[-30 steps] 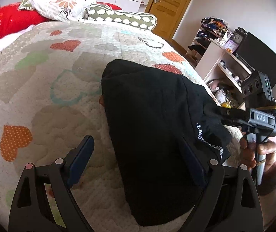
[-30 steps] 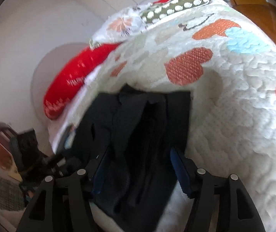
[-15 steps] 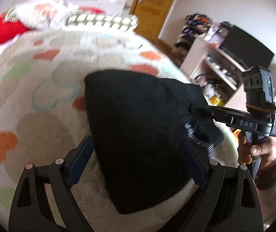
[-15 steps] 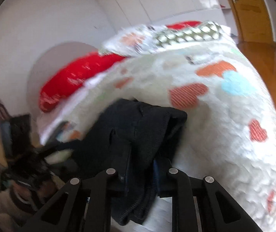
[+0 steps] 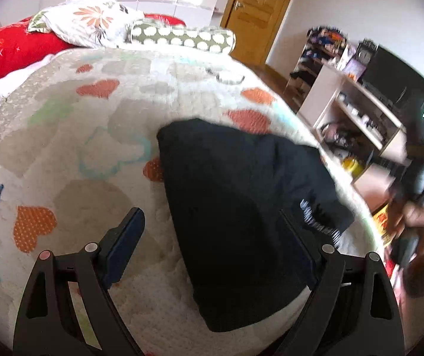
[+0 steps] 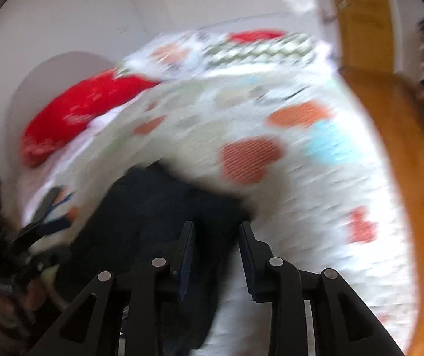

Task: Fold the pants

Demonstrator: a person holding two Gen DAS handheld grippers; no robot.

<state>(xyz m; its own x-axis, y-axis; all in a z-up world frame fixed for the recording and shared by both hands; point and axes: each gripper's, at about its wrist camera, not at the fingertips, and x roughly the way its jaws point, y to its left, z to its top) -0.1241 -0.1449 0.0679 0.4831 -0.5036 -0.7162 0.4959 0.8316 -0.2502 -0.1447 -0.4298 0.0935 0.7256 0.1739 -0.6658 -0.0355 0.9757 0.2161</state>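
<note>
The black pants (image 5: 241,207) lie folded in a compact pile on the heart-patterned quilt (image 5: 93,136), with a white-lettered edge at the right. My left gripper (image 5: 212,237) is open above the pile's near edge, one finger over the quilt and one over the cloth. The right gripper (image 5: 419,175) shows blurred in the left wrist view, held off the bed's right edge, away from the pants. In the right wrist view the right gripper (image 6: 216,237) is partly open with nothing between its fingers, above the blurred pants (image 6: 152,207).
Pillows (image 5: 93,23) and a red cushion (image 5: 10,50) lie at the head of the bed. A white shelf unit (image 5: 360,112) with a dark screen stands right of the bed. A wooden door (image 5: 259,9) is at the back.
The right gripper was shut on the pants' edge, has let go and pulled back off the bed's side. The pants' corner has dropped onto the pile. The left gripper stays open.
</note>
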